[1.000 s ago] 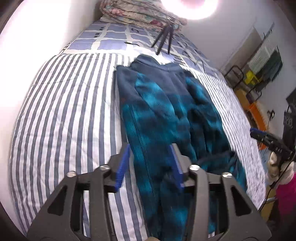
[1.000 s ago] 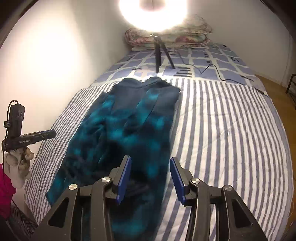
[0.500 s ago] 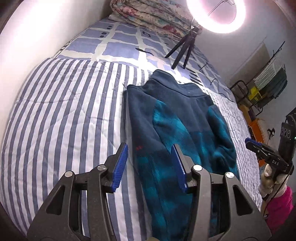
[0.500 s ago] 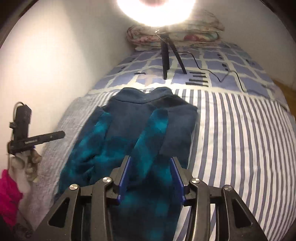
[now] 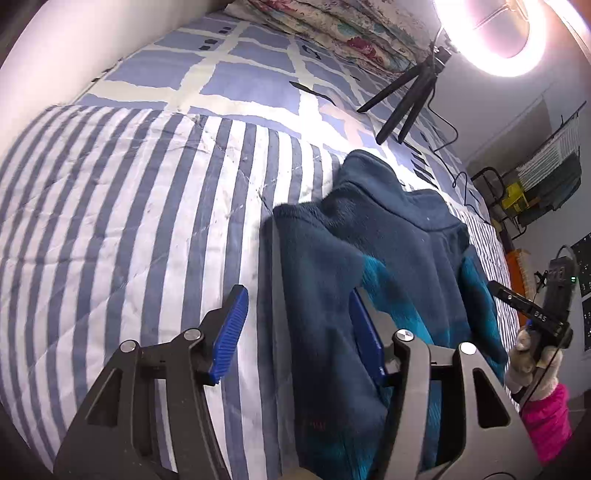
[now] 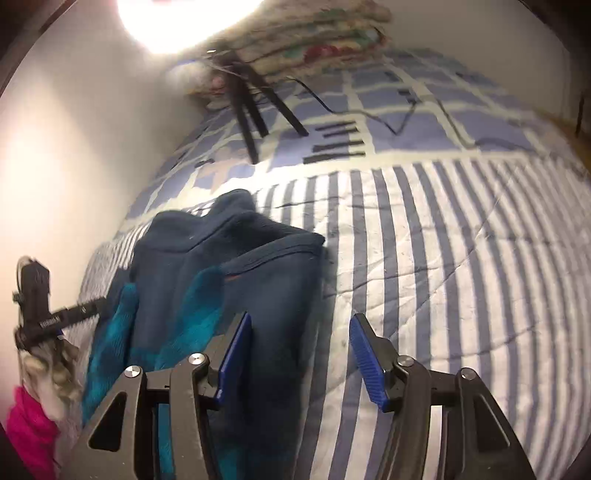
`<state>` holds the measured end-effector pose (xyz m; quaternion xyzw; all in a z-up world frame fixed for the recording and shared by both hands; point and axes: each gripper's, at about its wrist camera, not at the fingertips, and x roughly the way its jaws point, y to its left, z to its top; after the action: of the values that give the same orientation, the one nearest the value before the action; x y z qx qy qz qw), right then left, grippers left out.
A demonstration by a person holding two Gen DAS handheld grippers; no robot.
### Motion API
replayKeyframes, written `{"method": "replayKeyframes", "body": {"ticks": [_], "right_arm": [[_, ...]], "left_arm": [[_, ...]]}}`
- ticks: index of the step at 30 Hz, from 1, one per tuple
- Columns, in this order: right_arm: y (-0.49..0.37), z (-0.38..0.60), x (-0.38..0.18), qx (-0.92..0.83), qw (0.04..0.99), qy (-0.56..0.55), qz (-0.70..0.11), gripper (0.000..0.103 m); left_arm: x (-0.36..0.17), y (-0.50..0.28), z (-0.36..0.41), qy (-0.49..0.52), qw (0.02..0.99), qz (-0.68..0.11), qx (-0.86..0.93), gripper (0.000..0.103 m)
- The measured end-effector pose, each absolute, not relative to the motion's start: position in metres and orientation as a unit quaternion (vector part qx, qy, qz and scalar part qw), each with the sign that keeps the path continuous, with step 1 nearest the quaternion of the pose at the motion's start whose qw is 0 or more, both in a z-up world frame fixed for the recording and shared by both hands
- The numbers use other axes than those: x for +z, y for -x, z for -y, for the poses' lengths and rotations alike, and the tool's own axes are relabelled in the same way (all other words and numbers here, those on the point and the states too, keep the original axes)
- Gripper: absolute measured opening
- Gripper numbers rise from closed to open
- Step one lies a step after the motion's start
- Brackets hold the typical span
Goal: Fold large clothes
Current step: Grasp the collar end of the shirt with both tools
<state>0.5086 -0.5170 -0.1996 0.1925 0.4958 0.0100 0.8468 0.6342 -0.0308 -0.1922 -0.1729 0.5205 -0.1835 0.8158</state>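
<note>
A dark blue and teal fleece jacket (image 5: 391, 266) lies collar-away on the striped bedspread (image 5: 129, 206). My left gripper (image 5: 299, 328) is open and empty, its jaws straddling the jacket's left edge near the shoulder. In the right wrist view the jacket (image 6: 236, 280) lies left of centre on the bedspread (image 6: 461, 280). My right gripper (image 6: 301, 354) is open and empty over the jacket's right edge. Each gripper also shows at the other view's edge, held in a gloved hand: the right gripper (image 5: 532, 314) and the left gripper (image 6: 55, 321).
A ring light on a black tripod (image 5: 410, 99) stands on the bed beyond the collar, with a cable (image 6: 369, 114) trailing over the checked cover. Folded floral quilts (image 5: 332, 26) sit at the head. A wall (image 6: 66, 147) runs along one side; a rack (image 5: 539, 184) stands off the bed.
Both grippers have moved forward along the jacket from its lower part toward the shoulders and collar. Both stayed open.
</note>
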Motion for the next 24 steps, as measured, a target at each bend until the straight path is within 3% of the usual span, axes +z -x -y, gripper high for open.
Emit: {"method": "replayKeyframes", "body": {"ticks": [2,3,4,5,6,7,8,15,17,18,19,20,22,24], "right_arm": [[-0.516,0.523,-0.21,0.025,0.839,-0.224,-0.495,0.054],[-0.519,0.523,-0.214,0.036,0.836,-0.235,-0.494,0.04],[-0.52,0.521,-0.216,0.046,0.833,-0.241,-0.495,0.021],[-0.522,0.518,-0.218,0.057,0.829,-0.245,-0.499,0.014],[-0.523,0.514,-0.217,0.057,0.831,-0.234,-0.502,0.007],[-0.523,0.51,-0.213,0.05,0.836,-0.216,-0.502,0.005],[-0.524,0.508,-0.204,0.043,0.848,-0.187,-0.494,0.004],[-0.53,0.509,-0.21,0.027,0.854,-0.126,-0.504,0.005],[-0.531,0.509,-0.213,0.043,0.854,-0.147,-0.497,0.017],[-0.531,0.513,-0.212,0.052,0.852,-0.167,-0.494,0.037],[-0.531,0.518,-0.212,0.056,0.85,-0.191,-0.488,0.047],[-0.533,0.521,-0.211,0.051,0.85,-0.204,-0.483,0.046],[-0.536,0.519,-0.211,0.056,0.848,-0.203,-0.486,0.007],[-0.537,0.51,-0.206,0.052,0.855,-0.167,-0.488,0.006]], "left_arm": [[-0.194,-0.638,0.034,0.167,0.818,-0.517,-0.188,0.058],[-0.193,-0.64,0.036,0.164,0.821,-0.513,-0.191,0.058],[-0.194,-0.641,0.037,0.163,0.822,-0.511,-0.193,0.058],[-0.195,-0.642,0.039,0.162,0.822,-0.51,-0.196,0.058],[-0.195,-0.643,0.04,0.16,0.823,-0.507,-0.197,0.051],[-0.195,-0.643,0.041,0.156,0.826,-0.505,-0.196,0.031],[-0.195,-0.644,0.042,0.158,0.825,-0.506,-0.198,0.026],[-0.201,-0.652,0.05,0.15,0.825,-0.506,-0.201,0.03],[-0.2,-0.653,0.055,0.138,0.83,-0.5,-0.205,0.029],[-0.199,-0.653,0.058,0.131,0.832,-0.498,-0.204,0.019],[-0.199,-0.653,0.059,0.128,0.833,-0.498,-0.203,0.009],[-0.198,-0.653,0.061,0.128,0.834,-0.496,-0.206,0.008],[-0.194,-0.651,0.062,0.126,0.839,-0.488,-0.205,0.006],[-0.187,-0.646,0.063,0.123,0.846,-0.476,-0.207,0.005]]}}
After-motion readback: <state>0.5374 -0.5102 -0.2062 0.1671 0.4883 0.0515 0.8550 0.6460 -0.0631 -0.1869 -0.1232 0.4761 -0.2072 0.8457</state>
